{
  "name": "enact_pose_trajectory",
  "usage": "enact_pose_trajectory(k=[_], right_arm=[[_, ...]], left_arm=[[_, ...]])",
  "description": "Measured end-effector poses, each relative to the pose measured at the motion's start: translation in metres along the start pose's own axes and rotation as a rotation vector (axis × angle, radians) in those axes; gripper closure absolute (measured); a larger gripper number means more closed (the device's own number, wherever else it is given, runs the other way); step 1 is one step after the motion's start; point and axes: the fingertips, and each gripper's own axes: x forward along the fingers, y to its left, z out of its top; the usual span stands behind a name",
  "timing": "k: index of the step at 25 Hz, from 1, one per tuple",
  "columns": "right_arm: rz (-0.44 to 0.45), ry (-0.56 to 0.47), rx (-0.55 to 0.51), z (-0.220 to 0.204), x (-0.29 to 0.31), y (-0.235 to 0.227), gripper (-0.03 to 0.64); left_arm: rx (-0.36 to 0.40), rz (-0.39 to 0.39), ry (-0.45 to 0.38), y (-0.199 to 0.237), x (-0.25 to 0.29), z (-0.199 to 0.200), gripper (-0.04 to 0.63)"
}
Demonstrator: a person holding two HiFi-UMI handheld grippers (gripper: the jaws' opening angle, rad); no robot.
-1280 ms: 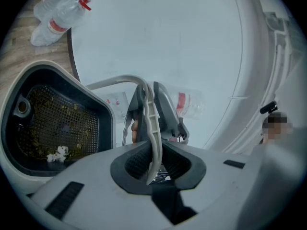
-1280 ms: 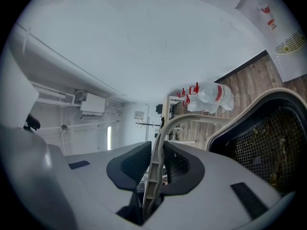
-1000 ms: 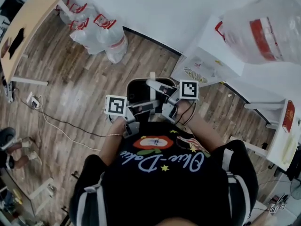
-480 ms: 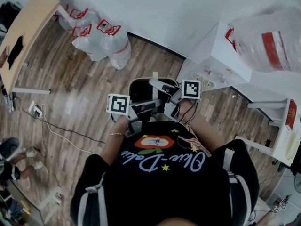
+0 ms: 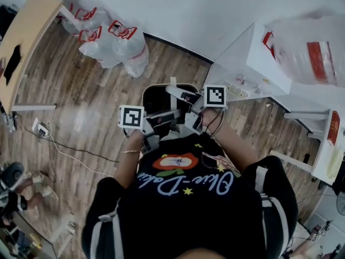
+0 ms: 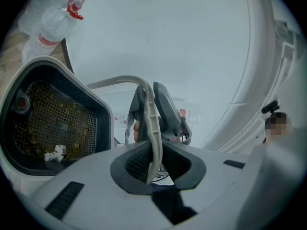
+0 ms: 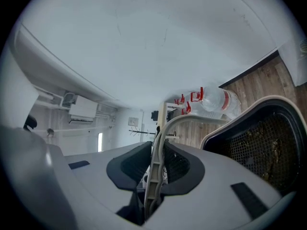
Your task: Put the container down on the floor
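The container is a white bin with a dark inside, hanging over the wooden floor in front of my body in the head view. A thin beige handle arches over it. My left gripper is shut on that handle, its pads pressed against both sides. My right gripper is shut on the same handle from the other end. In the left gripper view the container shows a mesh bottom with scraps in it. The right gripper view has the container at its right.
Clear bags of plastic bottles lie by the wall at the far left. A wooden table stands at the left, a white cabinet and a large bag at the right. A cable runs across the floor. A person's feet show at the left edge.
Both grippers keep their hold on the handle. The container and grippers have shifted slightly left and up in the head view.
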Motion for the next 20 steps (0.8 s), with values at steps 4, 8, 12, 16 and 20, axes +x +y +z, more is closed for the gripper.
enact_pose_trajectory(k=[4, 8, 12, 16, 20], right_arm=[[-0.009, 0.046, -0.028, 0.032, 0.024, -0.007, 0.551], [-0.005, 0.082, 0.011, 0.055, 0.043, -0.01, 0.552], [-0.001, 0.129, -0.026, 0.068, 0.053, -0.013, 0.552], [-0.006, 0.147, -0.06, 0.071, 0.055, -0.012, 0.552], [-0.034, 0.153, -0.067, 0.069, 0.055, -0.014, 0.552]], left_arm=[[0.011, 0.014, -0.038, 0.006, 0.002, 0.04, 0.545], [0.007, 0.022, -0.072, 0.011, 0.006, 0.073, 0.545], [-0.005, 0.019, -0.107, 0.016, 0.01, 0.089, 0.545], [0.002, 0.025, -0.124, 0.019, 0.011, 0.092, 0.543], [0.006, 0.023, -0.132, 0.022, 0.01, 0.092, 0.543]])
